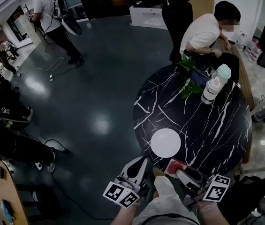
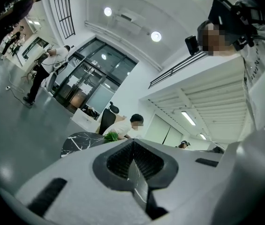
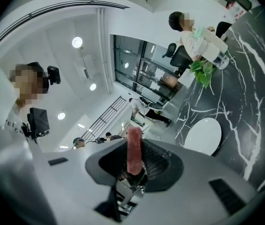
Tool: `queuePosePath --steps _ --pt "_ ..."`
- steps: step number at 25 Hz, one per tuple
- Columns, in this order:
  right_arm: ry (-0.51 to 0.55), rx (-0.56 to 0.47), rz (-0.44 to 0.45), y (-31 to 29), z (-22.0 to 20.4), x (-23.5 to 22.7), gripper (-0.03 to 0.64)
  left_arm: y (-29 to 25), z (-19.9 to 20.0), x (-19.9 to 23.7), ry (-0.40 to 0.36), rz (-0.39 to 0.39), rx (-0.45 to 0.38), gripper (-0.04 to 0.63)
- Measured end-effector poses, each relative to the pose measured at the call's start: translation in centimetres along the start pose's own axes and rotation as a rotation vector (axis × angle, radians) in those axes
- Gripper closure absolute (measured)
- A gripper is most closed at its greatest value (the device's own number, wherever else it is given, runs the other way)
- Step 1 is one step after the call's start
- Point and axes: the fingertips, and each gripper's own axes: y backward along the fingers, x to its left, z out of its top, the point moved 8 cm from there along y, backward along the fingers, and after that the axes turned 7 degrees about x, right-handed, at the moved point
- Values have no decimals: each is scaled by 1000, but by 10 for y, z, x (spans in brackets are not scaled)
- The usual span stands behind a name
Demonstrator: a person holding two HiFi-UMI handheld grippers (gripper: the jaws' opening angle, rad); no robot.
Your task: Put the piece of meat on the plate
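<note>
**Meat pinched at the table's near rim, plate just beside it**

The right gripper is clamped on the meat, a flat red slab with a rounded end. It is seen edge-on between the ribbed black pads and pokes out past them. In the head view the meat is at the near rim of the table, just beside the plate on its lower right, with a sliver of marble between them. The left gripper has its jaws pressed together with nothing in them. It sits off the table's edge, below the plate and to its left.

The table is round, black marble with white veins. The plate is round, plain white and smooth, and lies close to the near rim with bare marble all around it. Bottles and a leafy green plant stand at the far side, well apart from the plate, near a seated person. Left of the table the glossy dark floor lies open.
</note>
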Motion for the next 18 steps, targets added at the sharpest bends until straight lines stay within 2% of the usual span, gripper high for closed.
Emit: queuePosePath --steps 4,10,18 --pt "-9 61 -45 -25 14 -33 528 -22 0 26 5 44 -2 586" --pt "-30 257 -186 -59 22 -89 528 -49 -8 60 12 88 16 586" --pt "-73 418 -268 -95 26 -139 526 -73 -30 93 53 123 40 587"
